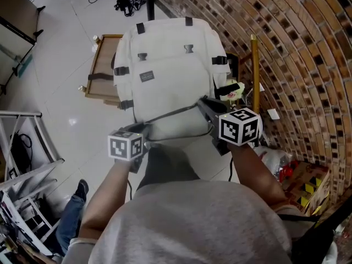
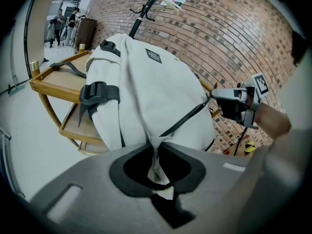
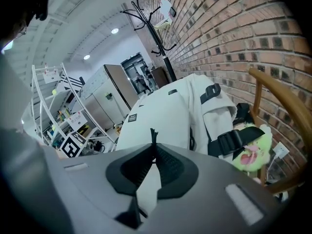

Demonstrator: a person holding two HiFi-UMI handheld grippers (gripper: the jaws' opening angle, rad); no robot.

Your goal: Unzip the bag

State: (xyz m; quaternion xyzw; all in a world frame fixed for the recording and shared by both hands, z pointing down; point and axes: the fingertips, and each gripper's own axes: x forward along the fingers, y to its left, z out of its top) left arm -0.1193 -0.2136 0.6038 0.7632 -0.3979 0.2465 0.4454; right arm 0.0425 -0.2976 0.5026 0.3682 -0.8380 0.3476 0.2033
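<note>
The white backpack [image 1: 165, 76] stands upright on a low wooden rack [image 1: 102, 65], close against a curved brick wall [image 1: 297, 48] on our right, with a pale tiled floor [image 1: 60, 32] to our left. Black straps and buckles cross its sides, and a small dark label sits on its front.

We hold one gripper in each hand at the bag's near, lower edge. Our left gripper [image 2: 156, 165] has its jaws pinched together on a fold of the backpack's white fabric, which bunches up between the pads. Our right gripper [image 3: 152, 150] has its jaws nearly together on the thin black zipper pull [image 3: 153, 135], whose tip sticks up just past them.

A dark zipper line [image 1: 170, 114] runs across the bag from one gripper to the other, rising toward the right. We cannot tell how much of it is open.

A green plush toy [image 3: 248, 150] hangs beside the bag's right strap.
</note>
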